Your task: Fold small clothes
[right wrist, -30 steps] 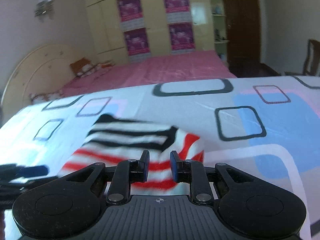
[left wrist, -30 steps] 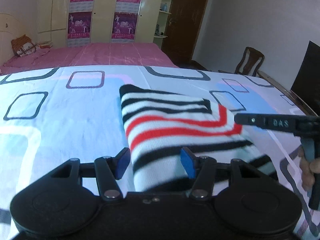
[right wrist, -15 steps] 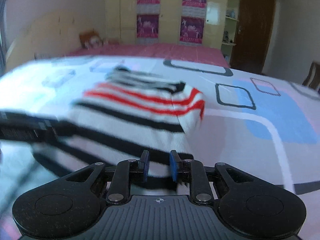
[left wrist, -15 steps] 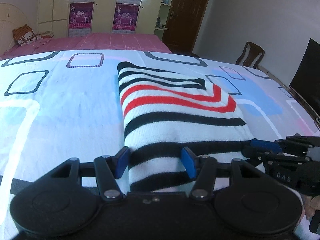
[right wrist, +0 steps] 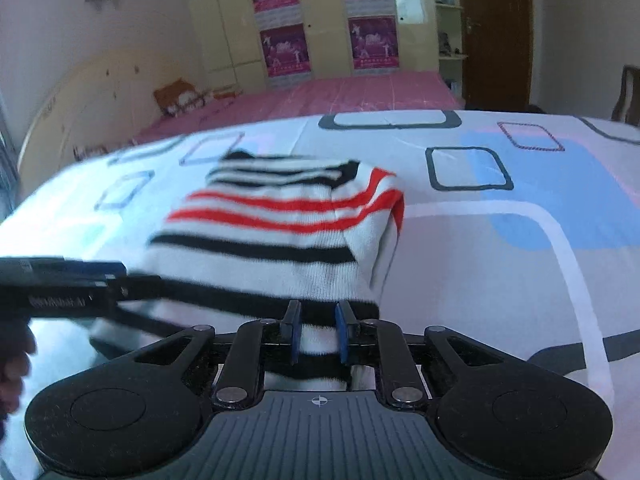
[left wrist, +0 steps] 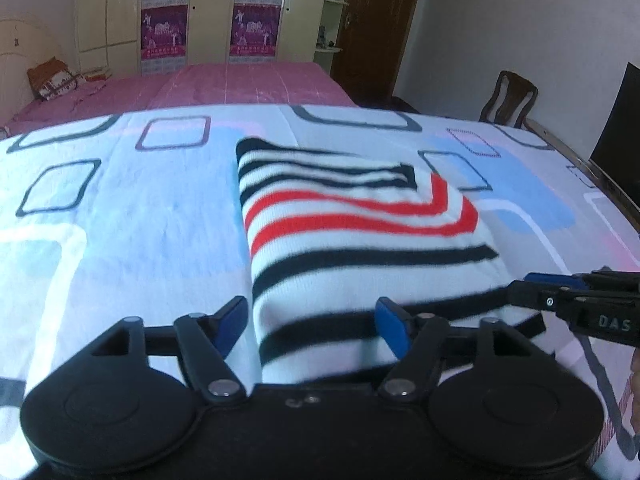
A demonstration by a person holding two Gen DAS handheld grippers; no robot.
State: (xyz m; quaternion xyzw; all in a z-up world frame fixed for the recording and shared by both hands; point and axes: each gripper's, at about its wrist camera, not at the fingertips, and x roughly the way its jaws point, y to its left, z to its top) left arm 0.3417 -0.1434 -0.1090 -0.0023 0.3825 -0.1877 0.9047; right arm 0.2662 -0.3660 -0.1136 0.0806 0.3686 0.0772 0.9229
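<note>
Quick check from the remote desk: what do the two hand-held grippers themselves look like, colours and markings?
Both are matte black plastic with round discs at either side and silver pivot screws on the linkages. The left hand-held gripper has blue finger pads. The right hand-held gripper has blue pads, a ribbed grey centre panel and a small crosshair mark. White "DAS" lettering shows on its side.
</note>
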